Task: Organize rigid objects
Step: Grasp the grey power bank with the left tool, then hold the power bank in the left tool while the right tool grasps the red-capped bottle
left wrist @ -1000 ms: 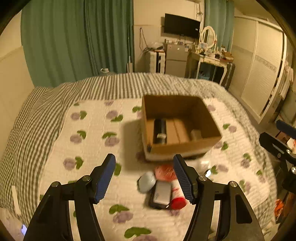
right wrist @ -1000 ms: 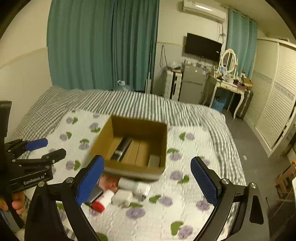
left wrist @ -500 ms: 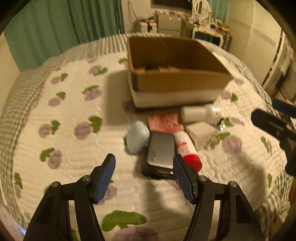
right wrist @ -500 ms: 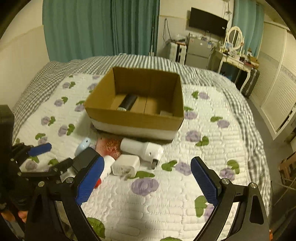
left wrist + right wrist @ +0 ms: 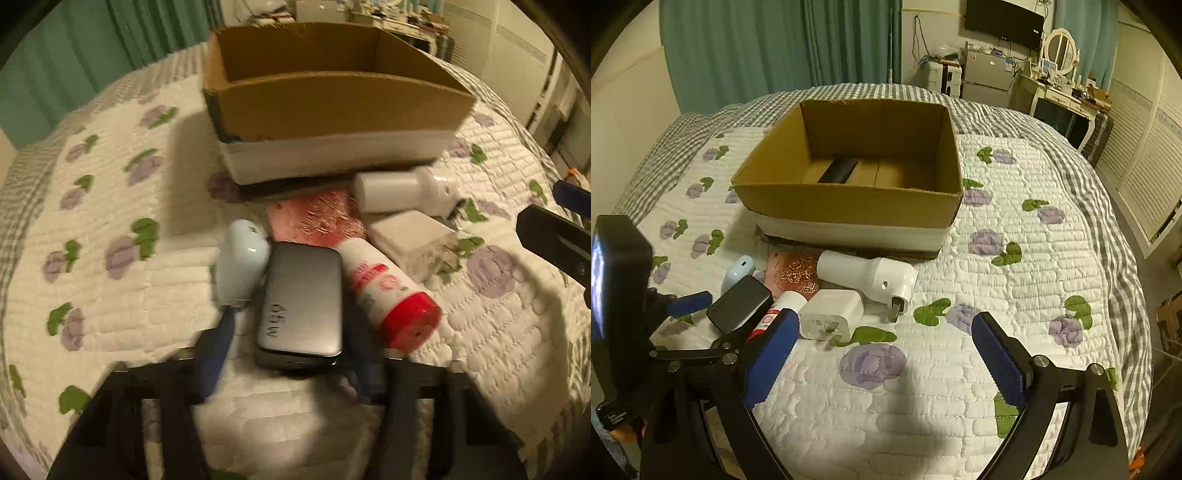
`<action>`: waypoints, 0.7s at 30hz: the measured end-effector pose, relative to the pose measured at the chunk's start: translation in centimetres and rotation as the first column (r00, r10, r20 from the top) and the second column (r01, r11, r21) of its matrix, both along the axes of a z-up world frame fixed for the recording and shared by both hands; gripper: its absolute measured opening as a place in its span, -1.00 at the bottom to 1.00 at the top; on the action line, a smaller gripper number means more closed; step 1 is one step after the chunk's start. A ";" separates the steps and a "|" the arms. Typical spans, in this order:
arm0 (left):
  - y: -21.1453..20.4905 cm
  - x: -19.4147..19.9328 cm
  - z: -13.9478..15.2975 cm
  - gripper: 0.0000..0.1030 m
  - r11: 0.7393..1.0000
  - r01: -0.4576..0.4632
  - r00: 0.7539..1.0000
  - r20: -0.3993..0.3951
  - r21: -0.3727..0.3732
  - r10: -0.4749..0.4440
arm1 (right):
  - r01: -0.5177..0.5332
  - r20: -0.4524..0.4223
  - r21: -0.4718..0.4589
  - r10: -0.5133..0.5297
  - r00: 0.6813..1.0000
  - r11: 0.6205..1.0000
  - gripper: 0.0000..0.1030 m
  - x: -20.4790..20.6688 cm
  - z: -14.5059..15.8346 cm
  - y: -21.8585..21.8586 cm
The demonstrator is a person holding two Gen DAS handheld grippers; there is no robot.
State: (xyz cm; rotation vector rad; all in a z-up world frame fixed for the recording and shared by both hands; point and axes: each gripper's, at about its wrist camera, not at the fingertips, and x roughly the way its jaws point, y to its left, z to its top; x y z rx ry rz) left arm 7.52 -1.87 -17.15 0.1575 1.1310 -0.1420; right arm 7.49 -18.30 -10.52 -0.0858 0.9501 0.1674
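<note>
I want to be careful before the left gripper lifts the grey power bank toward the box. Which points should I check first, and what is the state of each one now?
1. Power bank between the jaws of the left gripper: ok; the jaws are closing around it.
2. Both pads pressing on it: not ok; a gap shows beside one pad, and the picture is blurred.
3. Neighbours clear: not ok; the light blue case and the red-capped bottle lie against its sides.
4. Room in the cardboard box: ok; only a black cylinder shows inside.
5. Right gripper free: ok; jaws open, nothing between them.
</note>
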 end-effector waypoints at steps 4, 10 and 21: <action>0.3 -0.4 0.3 -0.16 1.000 -0.004 1.000 0.015 -0.024 0.005 | -0.002 -0.010 0.001 0.002 1.000 1.000 0.85 0.0 -0.1 0.3; 2.8 -2.0 2.7 -0.18 0.994 -0.064 0.995 0.071 -0.086 0.070 | -0.045 -0.014 0.008 0.045 0.999 0.999 0.84 -0.7 0.4 2.2; 8.2 -2.2 3.8 -0.18 0.982 -0.162 0.979 0.109 -0.099 0.173 | -0.150 -0.136 0.019 0.151 0.979 0.988 0.32 -1.2 -2.8 8.8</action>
